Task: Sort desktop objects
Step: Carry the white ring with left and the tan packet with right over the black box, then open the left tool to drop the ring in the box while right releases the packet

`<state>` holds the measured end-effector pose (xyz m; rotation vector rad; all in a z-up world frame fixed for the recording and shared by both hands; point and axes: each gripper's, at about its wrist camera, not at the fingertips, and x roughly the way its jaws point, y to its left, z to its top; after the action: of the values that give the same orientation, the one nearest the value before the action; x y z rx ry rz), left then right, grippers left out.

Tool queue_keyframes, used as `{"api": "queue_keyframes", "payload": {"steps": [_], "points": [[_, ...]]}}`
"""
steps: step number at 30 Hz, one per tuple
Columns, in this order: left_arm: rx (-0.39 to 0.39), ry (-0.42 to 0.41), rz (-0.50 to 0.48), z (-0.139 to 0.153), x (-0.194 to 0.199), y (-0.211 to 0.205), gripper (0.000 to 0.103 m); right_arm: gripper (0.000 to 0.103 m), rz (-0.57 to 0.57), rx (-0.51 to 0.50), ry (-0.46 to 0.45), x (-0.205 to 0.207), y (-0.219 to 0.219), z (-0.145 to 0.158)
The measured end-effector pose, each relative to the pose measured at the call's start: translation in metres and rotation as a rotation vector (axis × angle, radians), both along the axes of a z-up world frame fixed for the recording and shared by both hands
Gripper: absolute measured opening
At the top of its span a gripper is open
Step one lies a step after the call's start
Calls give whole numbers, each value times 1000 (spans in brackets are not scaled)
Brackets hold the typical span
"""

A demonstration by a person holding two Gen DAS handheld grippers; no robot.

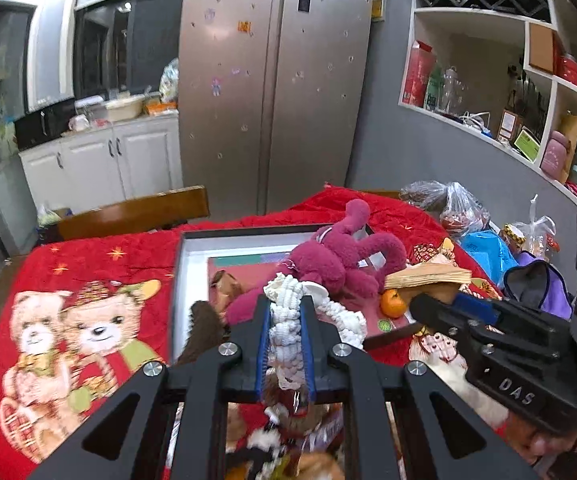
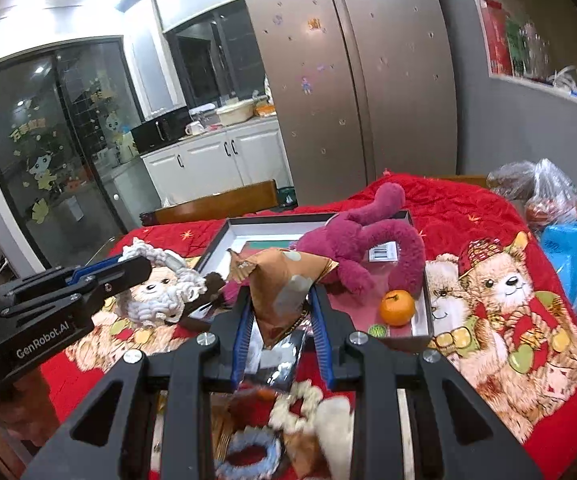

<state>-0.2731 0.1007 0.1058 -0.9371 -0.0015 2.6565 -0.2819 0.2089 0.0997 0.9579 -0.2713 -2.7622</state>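
Right gripper [image 2: 282,312]: blue-padded jaws pinch a brown pyramid-shaped packet [image 2: 284,284]
Left gripper [image 2: 144,262]: at the left, closed on a white knitted rope toy [image 2: 156,280]
Tray [image 2: 422,316]: shallow, dark-framed, on a red bear-print blanket [image 2: 488,292]
In tray: magenta plush toy [image 2: 368,248] lying down, a tangerine [image 2: 397,307] near the right wall
Background: steel fridge [image 2: 352,80], white cabinets [image 2: 216,160]

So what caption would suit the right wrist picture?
Right gripper clamps a brown pyramid pouch above the tray holding a magenta plush and an orange.
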Motion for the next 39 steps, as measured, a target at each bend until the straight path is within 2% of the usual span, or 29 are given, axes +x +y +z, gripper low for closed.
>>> {"api": "queue_keyframes", "payload": {"steps": [5, 9, 12, 14, 18, 23, 39], "points": [[-27, -10, 8, -20, -29, 9, 14, 29, -8, -18, -99, -42, 5, -30], [11, -5, 2, -33, -43, 4, 14, 29, -22, 30, -91, -54, 7, -47], [-80, 8, 30, -43, -54, 5, 14, 29, -39, 50, -124, -64, 11, -57], [-102, 1, 39, -49, -59, 2, 14, 29, -51, 63, -127, -70, 15, -62], [-108, -30, 56, -60, -70, -6, 14, 29, -47, 95, -129, -74, 8, -65], [-115, -28, 58, -63, -72, -7, 14, 29, -28, 128, -137, -73, -3, -70], [-106, -51, 47, -66, -75, -7, 15, 29, -35, 88, -168, -79, 2, -77]]}}
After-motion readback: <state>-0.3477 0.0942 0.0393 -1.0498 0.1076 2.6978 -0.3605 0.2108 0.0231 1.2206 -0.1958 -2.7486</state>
